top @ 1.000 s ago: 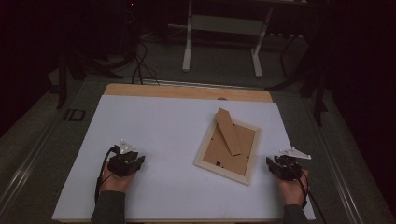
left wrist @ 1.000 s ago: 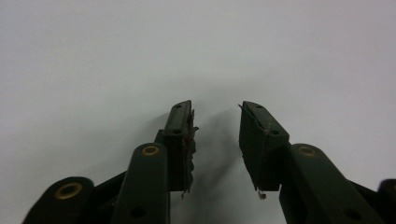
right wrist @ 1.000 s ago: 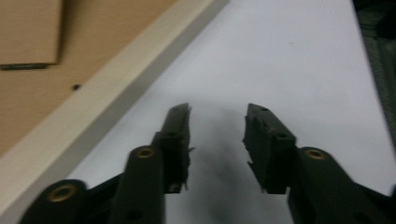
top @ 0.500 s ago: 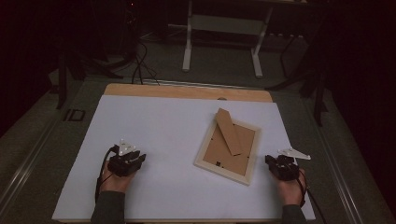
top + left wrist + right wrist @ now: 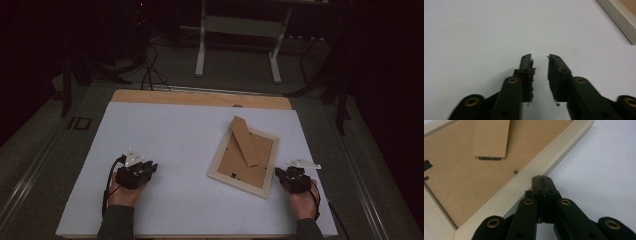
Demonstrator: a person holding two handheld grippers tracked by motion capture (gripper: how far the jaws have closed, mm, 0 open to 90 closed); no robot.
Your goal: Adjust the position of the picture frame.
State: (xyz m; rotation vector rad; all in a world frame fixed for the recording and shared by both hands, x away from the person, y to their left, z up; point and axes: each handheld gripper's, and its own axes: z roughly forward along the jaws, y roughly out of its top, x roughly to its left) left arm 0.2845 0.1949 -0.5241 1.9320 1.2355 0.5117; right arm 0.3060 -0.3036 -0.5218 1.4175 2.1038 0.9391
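Observation:
A pale wooden picture frame (image 5: 220, 177) lies face down on the white sheet, its brown backing (image 5: 235, 162) and fold-out stand (image 5: 245, 140) facing up. My right gripper (image 5: 280, 173) rests just off the frame's lower right edge. In the right gripper view its jaws (image 5: 541, 178) are shut together with nothing in them, their tips over the frame's rail (image 5: 524, 185). My left gripper (image 5: 150, 167) sits at the front left, far from the frame. Its jaws (image 5: 540, 58) have just been closing and stand a narrow gap apart over bare sheet, with nothing between them. A frame corner (image 5: 617, 15) shows far off.
The white sheet (image 5: 175, 130) covers a wooden table whose back edge (image 5: 200, 97) is bare. Behind the table, on the dark floor, stand metal legs (image 5: 201, 50) and loose cables (image 5: 147, 75). A cable trails from each gripper.
Both hands stay where they were beside the frame, and the frame has not moved.

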